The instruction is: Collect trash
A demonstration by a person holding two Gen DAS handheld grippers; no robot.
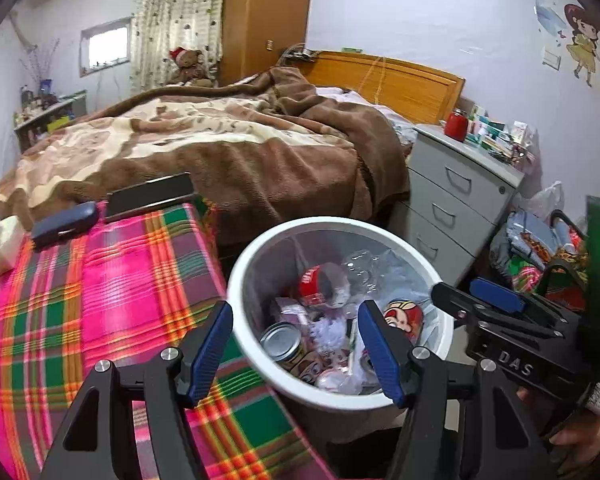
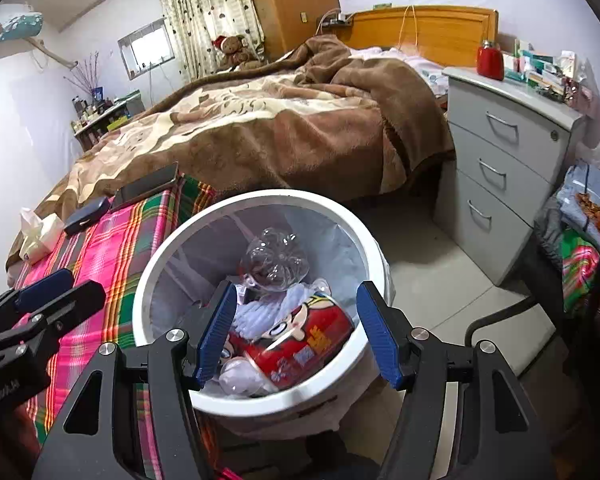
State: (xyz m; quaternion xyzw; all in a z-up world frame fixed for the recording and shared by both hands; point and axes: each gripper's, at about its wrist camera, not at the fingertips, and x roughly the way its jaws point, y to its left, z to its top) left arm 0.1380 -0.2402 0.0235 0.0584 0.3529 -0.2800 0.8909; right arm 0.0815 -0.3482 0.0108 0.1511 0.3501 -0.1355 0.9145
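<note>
A white round trash bin [image 1: 236, 280] [image 2: 148, 280] with a clear liner stands beside the plaid-covered surface. It holds a red cartoon can [image 2: 300, 340] [image 1: 404, 318], a clear plastic bottle [image 2: 274, 260] [image 1: 360, 272], a silver-topped can [image 1: 280, 342], a red-labelled item [image 1: 314, 284] and crumpled plastic. My left gripper [image 1: 296, 352] is open and empty above the bin's near rim. My right gripper [image 2: 296, 332] is open and empty over the bin's inside. The right gripper shows at the right of the left wrist view [image 1: 496, 304]; the left shows at the left of the right wrist view [image 2: 44, 300].
A pink and green plaid cloth [image 1: 80, 300] covers a surface left of the bin, bearing a dark phone [image 1: 148, 196], a blue case [image 1: 64, 226] and a tissue pack [image 2: 40, 232]. A bed with a brown blanket [image 1: 240, 140] lies behind. A grey drawer unit [image 2: 508, 152] stands right, clothes piled [image 2: 580, 248] beyond.
</note>
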